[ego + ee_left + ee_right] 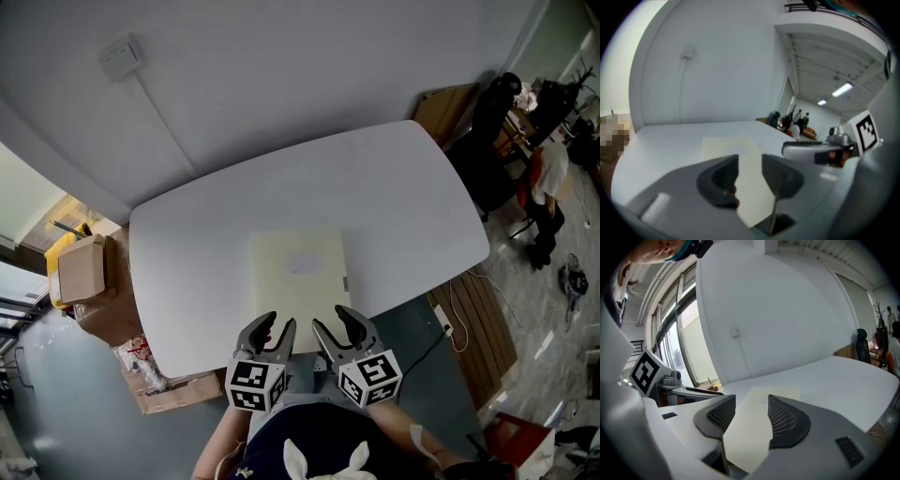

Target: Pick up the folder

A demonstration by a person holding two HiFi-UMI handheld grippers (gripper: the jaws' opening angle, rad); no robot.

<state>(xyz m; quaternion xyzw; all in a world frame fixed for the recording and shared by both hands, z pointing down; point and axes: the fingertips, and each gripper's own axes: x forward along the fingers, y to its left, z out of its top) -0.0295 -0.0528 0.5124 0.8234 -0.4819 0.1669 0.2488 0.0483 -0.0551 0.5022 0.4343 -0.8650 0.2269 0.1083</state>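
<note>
A pale cream folder [300,272] lies flat on the white table [206,244], its near end at the table's front edge. My left gripper [276,330] hovers over the folder's near left corner with its jaws apart and nothing between the pads. My right gripper [336,324] hangs beside it over the near right corner, also open and empty. In the left gripper view the folder [731,149] shows through the gap of that gripper [750,174]. The right gripper view shows the folder [761,397] beyond its open gripper [752,417].
Cardboard boxes [86,270] and packaging sit on the floor left of the table. A dark office chair [489,127] and a person [547,202] are off to the right. A wall socket [120,58] with a cable is on the wall behind.
</note>
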